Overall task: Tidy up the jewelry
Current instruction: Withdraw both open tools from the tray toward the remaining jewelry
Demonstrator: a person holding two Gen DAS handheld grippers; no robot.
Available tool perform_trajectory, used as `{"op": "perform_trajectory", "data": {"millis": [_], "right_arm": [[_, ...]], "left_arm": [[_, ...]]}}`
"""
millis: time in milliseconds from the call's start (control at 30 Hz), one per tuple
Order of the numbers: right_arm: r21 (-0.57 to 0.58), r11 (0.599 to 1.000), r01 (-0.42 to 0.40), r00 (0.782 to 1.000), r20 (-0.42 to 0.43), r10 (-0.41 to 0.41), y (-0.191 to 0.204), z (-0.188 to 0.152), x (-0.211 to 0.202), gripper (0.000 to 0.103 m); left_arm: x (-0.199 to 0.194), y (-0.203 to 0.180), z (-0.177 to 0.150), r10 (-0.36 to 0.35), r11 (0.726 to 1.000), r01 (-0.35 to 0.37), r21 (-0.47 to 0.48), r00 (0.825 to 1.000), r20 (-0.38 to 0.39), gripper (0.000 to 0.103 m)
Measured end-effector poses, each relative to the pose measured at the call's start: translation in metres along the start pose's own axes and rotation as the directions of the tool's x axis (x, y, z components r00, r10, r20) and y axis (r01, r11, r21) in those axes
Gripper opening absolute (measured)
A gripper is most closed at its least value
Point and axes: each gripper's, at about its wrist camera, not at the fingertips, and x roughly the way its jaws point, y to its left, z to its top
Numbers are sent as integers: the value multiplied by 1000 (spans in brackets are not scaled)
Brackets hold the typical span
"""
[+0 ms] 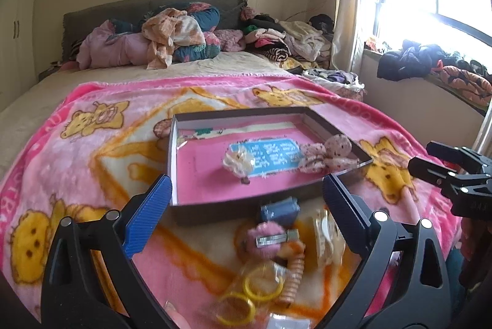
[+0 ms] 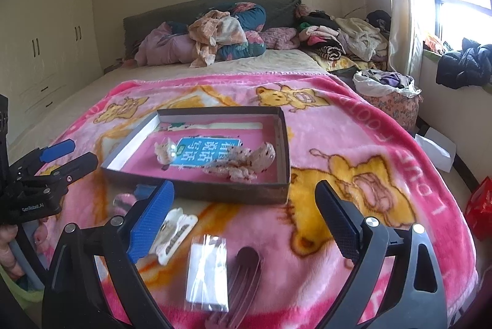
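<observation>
A shallow brown box (image 1: 243,210) (image 2: 196,193) with a pink floor lies on the pink bear blanket. A speckled scrunchie (image 1: 330,152) (image 2: 246,161) and a cream lace piece (image 1: 238,161) (image 2: 164,151) lie inside it. My left gripper (image 1: 246,216) is open and empty above loose items in front of the box: a pink fuzzy clip (image 1: 267,239), a blue piece (image 1: 279,210), yellow rings (image 1: 263,286) and a spiral tie (image 1: 292,279). My right gripper (image 2: 246,222) is open and empty above a clear packet (image 2: 207,273), a dark comb clip (image 2: 243,279) and a white claw clip (image 2: 175,233).
The pink blanket (image 1: 92,150) covers the near half of the bed. Piled clothes and pillows (image 1: 184,33) lie at the headboard. A basket of clothes (image 2: 387,95) and a windowsill with dark clothing (image 2: 461,64) are at the right. Wardrobes (image 2: 46,30) stand at the left.
</observation>
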Motion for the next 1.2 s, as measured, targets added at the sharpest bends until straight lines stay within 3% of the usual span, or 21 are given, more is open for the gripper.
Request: {"op": "perform_trajectory", "data": {"millis": [633, 1200], "right_arm": [[-59, 997, -40, 999, -38, 37, 26, -41, -19, 90], [-90, 994, -61, 994, -99, 52, 30, -63, -15, 90]], "left_arm": [[-30, 6, -37, -6, 1000, 6, -17, 1000, -13, 89], [-35, -5, -83, -56, 997, 63, 39, 988, -144, 89]]}}
